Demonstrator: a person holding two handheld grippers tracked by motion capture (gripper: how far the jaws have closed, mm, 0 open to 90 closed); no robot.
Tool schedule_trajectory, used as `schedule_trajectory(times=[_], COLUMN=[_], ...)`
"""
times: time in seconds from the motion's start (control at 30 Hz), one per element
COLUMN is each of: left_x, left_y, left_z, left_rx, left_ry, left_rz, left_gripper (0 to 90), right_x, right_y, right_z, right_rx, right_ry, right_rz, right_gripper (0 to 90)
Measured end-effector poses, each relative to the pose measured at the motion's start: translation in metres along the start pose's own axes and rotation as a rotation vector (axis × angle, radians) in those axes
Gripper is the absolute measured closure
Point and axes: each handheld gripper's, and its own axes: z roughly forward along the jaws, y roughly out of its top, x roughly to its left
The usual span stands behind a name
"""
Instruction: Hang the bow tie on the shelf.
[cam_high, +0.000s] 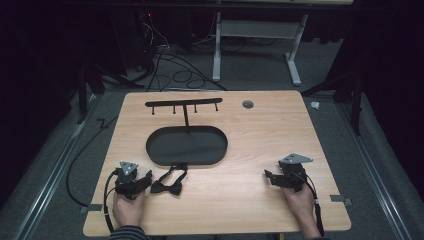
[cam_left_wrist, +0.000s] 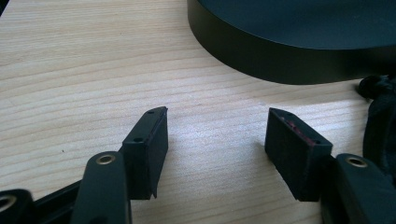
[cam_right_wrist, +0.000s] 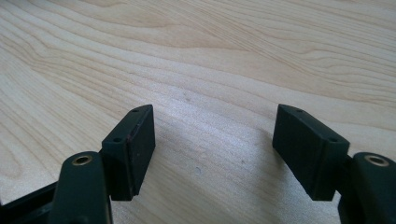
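Bow tie lies near the tabletop's front-left edge, just beside the left gripper, whose jaws gape empty; the right gripper gapes empty too. Soft, light fabric, it likely grips best at the central knot

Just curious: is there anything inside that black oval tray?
The tray looks empty apart from the rack post rising from its far side. The bow tie lies outside, its strap touching the near rim.
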Motion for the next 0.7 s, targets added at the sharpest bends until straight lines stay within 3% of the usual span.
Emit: schedule_trajectory(times=[0.7], left_x=[-0.0006], left_y=[0.0001], left_z=[0.0002], left_rx=[0.003], left_ry=[-0.007], left_rz=[0.002], left_gripper=[36.9], right_x=[0.0001], right_y=[0.0], right_z=[0.0], right_rx=[0.0], right_ry=[0.0], right_rz=[0.002], right_gripper=[31.3])
